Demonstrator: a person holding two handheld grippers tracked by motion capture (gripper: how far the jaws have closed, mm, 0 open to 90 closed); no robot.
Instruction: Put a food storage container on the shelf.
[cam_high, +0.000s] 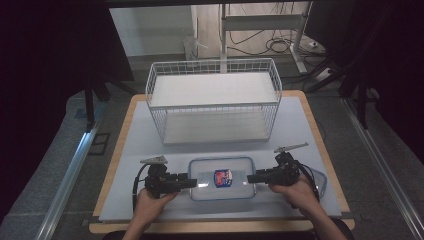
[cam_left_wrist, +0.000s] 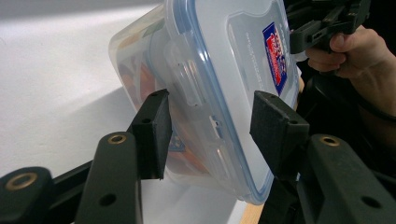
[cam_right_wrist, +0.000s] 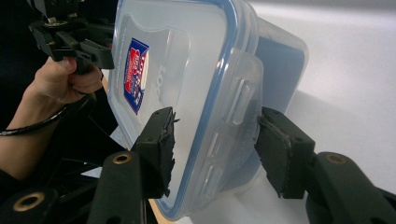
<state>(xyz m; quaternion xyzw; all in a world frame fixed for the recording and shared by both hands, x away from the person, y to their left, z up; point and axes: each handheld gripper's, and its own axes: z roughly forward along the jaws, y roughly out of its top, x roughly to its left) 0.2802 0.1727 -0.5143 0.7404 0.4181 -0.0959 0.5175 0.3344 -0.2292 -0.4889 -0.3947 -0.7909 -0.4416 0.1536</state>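
My left tongs (cam_high: 192, 182) and right tongs (cam_high: 251, 177) clamped opposite ends of the lidded container (cam_high: 222, 178), which sat on the surface (cam_high: 150, 145) in front of the wire basket (cam_high: 213, 100). Step: two-handed grasp. Next, probably a level lift into the basket.

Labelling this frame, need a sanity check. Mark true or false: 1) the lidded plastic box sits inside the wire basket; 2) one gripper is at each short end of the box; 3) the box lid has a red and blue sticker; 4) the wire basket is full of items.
1) False. The plastic box lies on the table, in front of the wire basket.
2) True. The left gripper is at its left end and the right gripper at its right end, jaws straddling the latch flaps.
3) True. The sticker sits mid-lid.
4) False. Nothing shows inside the basket.
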